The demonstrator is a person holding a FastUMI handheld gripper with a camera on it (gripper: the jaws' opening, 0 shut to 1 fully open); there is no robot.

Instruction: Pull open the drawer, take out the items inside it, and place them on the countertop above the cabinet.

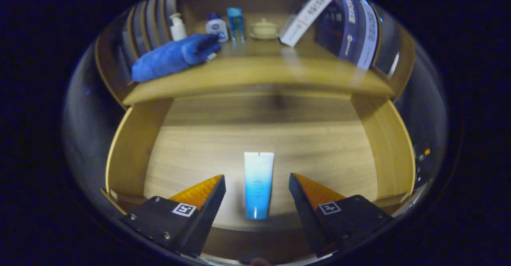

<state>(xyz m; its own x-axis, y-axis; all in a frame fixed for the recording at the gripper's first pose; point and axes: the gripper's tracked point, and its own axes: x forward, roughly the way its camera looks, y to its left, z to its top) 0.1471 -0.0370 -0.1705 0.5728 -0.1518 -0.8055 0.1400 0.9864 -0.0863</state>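
The wooden drawer (131,154) is pulled open below me. A white-to-blue tube (258,184) lies flat on its floor, cap end toward me. My gripper (257,182) hovers open over the drawer, one finger on each side of the tube and neither touching it. Beyond the drawer runs the countertop (255,76). A rolled blue towel (175,56) lies on its left part.
At the back of the countertop stand a white pump bottle (177,26), a white and blue bottle (216,27), a clear blue bottle (236,23) and a cream lidded pot (264,28). A white box (305,17) and a dark package (351,28) lean at the right.
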